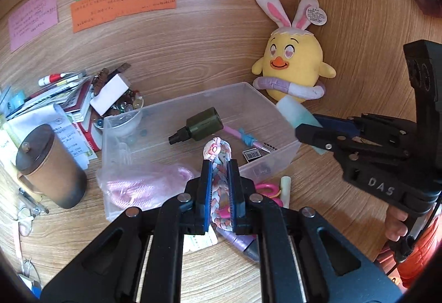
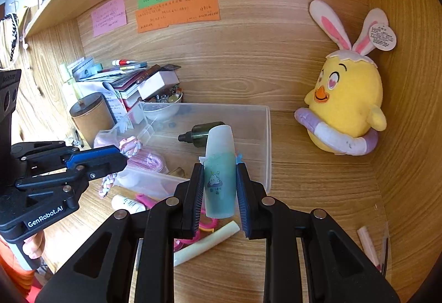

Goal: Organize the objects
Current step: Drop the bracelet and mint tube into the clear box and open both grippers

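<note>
Landmark: every place below is being given relative to the clear plastic bin on the wooden desk.

Left gripper: its jaws are being kept nearly closed on a braided pastel band, which is being held over the bin's near wall, its charm end pointing into the bin.

Right gripper: its jaws are being kept narrow on a teal bottle with a frosted white cap, which is being held upright just in front of the bin's near-right corner.

Already in the bin: a dark green spray bottle, a pink pen, a pink cord bundle and small barcoded items are lying inside.

Left outside: a pale stick, a pink ring piece and a small white bottle are lying in front of the bin's near wall.

Risk, band: its loose tail is hanging outside the bin, so on release it is likely being left draped over the wall or being pulled back out by the pads.

Risk, bottle: the smooth, tapered body is probably being gripped low, so tipping or slipping is being invited.

Risk, crowding: both grippers are being brought to the same near wall; the light bin could be knocked or shifted.
</note>
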A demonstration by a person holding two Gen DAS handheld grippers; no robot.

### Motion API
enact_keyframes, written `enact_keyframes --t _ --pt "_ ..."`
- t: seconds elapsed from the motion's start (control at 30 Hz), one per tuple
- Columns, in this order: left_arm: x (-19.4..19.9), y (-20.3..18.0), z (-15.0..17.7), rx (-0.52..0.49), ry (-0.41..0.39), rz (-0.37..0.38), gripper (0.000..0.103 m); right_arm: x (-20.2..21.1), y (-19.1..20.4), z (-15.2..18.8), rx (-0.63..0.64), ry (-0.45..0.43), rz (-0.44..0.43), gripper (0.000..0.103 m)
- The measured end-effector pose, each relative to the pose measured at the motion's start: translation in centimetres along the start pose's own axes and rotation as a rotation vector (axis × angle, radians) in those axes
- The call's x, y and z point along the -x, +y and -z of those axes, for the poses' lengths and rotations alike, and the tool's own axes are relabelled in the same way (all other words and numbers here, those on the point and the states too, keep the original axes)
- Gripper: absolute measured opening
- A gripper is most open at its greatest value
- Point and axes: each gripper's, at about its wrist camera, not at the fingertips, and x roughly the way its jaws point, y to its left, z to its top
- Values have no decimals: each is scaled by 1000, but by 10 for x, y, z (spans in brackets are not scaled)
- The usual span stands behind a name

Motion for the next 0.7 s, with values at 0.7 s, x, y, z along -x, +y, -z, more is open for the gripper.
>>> enact_keyframes --t 0.7 --pt "-43 -6 -13 -8 92 63 15 -60 -4 -7 28 146 -20 13"
